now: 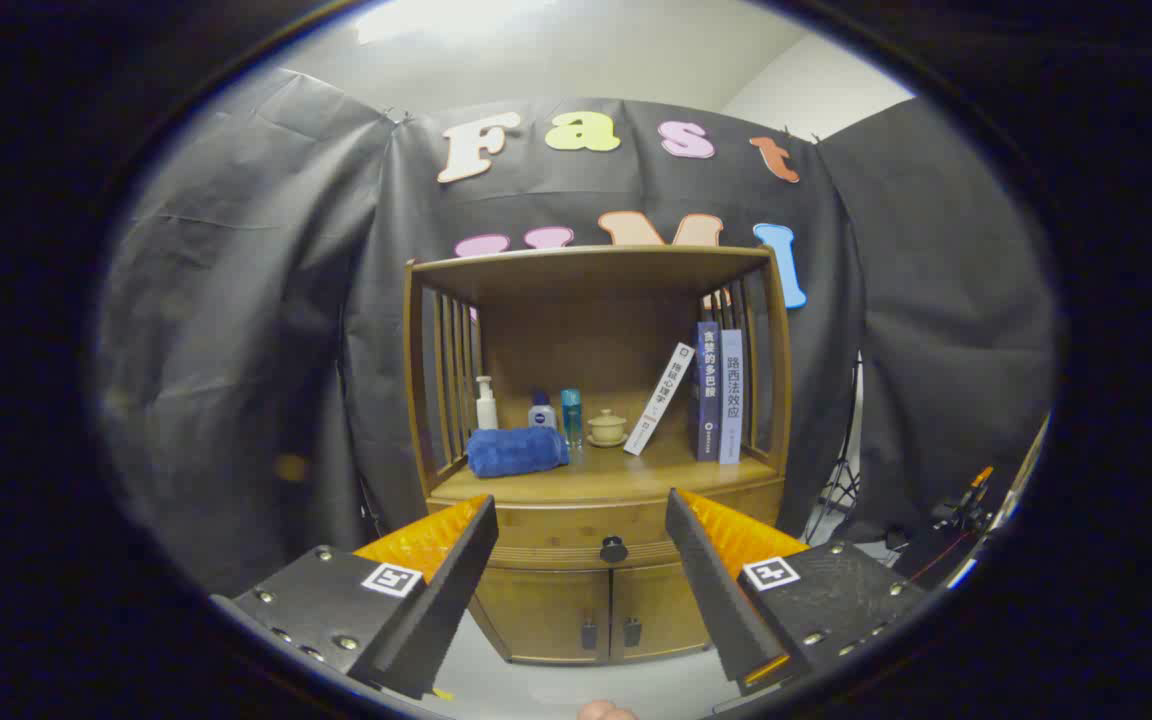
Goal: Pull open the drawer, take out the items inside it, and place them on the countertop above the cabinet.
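A wooden cabinet (536, 610) stands against the cloth wall, straight ahead of me. Its drawer (576, 525) is closed, with a round dark knob (613, 549) in the middle of its front. My gripper (581, 530) is open, and its fingers frame the knob from a distance without touching it. Above the drawer lies the countertop (626, 472), under a slatted wooden hutch. The drawer's contents are hidden.
On the countertop sit a rolled blue towel (517, 451), a white pump bottle (486, 404), two small bottles (556, 412), a small lidded cup (607, 428) and three books (711, 392), one leaning. Two lower doors (611, 615) have dark handles. A tripod (841, 490) stands at right.
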Action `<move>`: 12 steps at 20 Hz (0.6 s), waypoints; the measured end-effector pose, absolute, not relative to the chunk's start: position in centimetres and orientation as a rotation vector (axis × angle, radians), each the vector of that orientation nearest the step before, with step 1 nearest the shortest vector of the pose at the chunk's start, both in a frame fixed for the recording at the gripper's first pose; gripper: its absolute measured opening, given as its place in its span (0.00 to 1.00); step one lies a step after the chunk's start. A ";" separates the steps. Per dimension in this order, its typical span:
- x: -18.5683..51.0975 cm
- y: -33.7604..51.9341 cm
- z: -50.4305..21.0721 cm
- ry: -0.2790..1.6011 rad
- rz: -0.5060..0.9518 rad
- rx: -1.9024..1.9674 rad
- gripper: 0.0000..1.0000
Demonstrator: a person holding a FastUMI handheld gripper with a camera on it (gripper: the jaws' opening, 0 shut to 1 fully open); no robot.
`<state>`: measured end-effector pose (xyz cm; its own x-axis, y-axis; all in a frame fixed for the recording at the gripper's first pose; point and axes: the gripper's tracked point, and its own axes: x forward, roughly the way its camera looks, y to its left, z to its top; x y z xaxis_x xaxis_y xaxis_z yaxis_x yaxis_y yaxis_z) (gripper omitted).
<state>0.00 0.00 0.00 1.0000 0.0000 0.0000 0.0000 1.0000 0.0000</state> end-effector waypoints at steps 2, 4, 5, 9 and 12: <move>-0.4 0.0 0.2 0.002 0.009 0.011 1.00; -0.8 -0.9 0.4 -0.005 -0.009 -0.005 1.00; -0.9 -1.3 0.4 -0.005 -0.016 -0.011 1.00; -1.3 -2.3 -0.6 0.022 -0.019 0.011 1.00; -1.2 -3.6 -0.9 0.021 -0.042 0.017 1.00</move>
